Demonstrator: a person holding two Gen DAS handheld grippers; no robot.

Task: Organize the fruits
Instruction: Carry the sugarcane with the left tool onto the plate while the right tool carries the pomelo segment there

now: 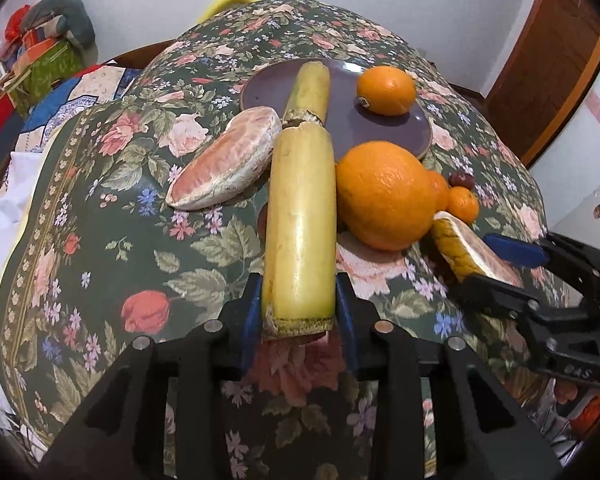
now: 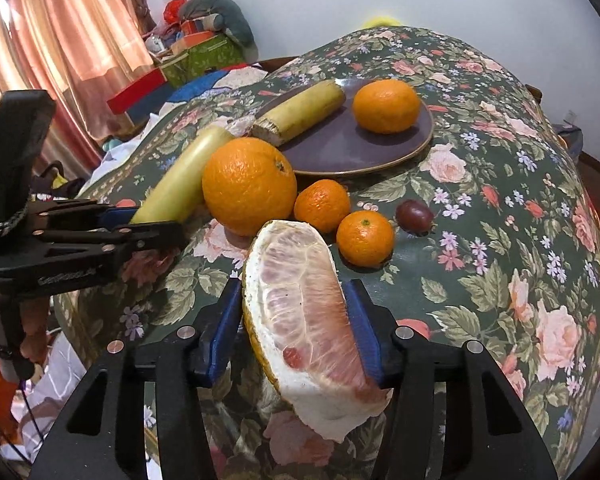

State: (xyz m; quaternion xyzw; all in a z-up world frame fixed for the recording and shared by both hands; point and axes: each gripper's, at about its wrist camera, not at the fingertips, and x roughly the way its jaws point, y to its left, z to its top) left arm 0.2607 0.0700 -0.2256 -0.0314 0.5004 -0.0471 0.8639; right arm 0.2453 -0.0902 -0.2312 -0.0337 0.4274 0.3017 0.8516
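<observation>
My left gripper (image 1: 298, 300) is shut on a yellow-green cane piece (image 1: 300, 224) that points toward the purple plate (image 1: 392, 132). A second cane piece (image 1: 308, 90) and an orange (image 1: 386, 90) lie on the plate. My right gripper (image 2: 294, 320) is shut on a pomelo wedge (image 2: 300, 320), held above the floral table. A large orange (image 2: 249, 186), two small mandarins (image 2: 322, 205) (image 2: 365, 238) and a dark red fruit (image 2: 414, 216) lie in front of the plate. Another pomelo wedge (image 1: 226, 160) lies left of the cane.
The floral tablecloth (image 2: 500, 200) covers the table. Boxes and cloth clutter (image 2: 196, 52) are piled beyond the far left edge, by a curtain (image 2: 60, 40). A wooden door (image 1: 556, 60) stands at the right.
</observation>
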